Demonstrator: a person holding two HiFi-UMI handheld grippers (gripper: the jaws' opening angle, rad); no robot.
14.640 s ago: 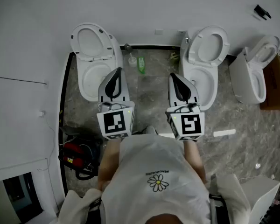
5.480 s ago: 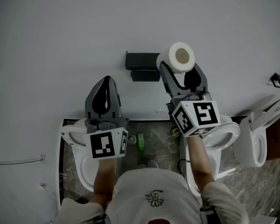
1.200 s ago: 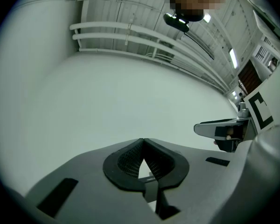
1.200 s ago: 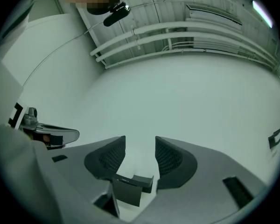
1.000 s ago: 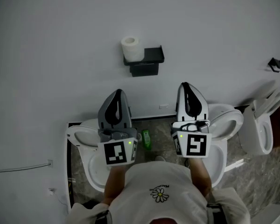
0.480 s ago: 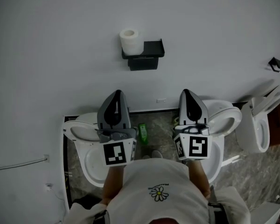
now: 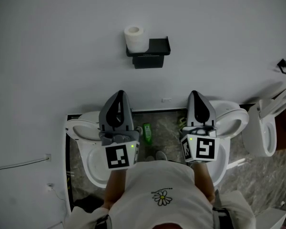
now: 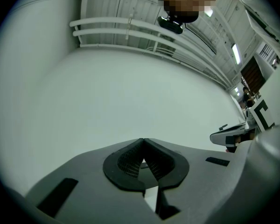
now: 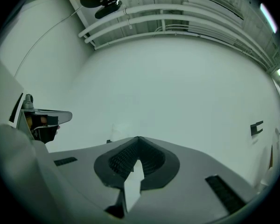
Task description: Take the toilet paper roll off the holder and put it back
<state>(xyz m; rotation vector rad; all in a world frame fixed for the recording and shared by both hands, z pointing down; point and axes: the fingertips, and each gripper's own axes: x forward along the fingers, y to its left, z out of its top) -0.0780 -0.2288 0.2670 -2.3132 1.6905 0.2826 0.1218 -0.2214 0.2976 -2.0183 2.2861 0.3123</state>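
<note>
White toilet paper roll [image 7: 134, 37] standing upright at the left end of the black holder [image 7: 152, 53], seemingly with nothing left to do.
Well below the holder, left gripper [image 7: 119, 94] and right gripper [image 7: 197, 94] both closed tip to tip on nothing. Best drawn away low and straight, clear of the roll. Soft matte paper cylinder, hollow core; boxy, hard-edged holder on smooth pale wall [image 7: 62, 42].
</note>
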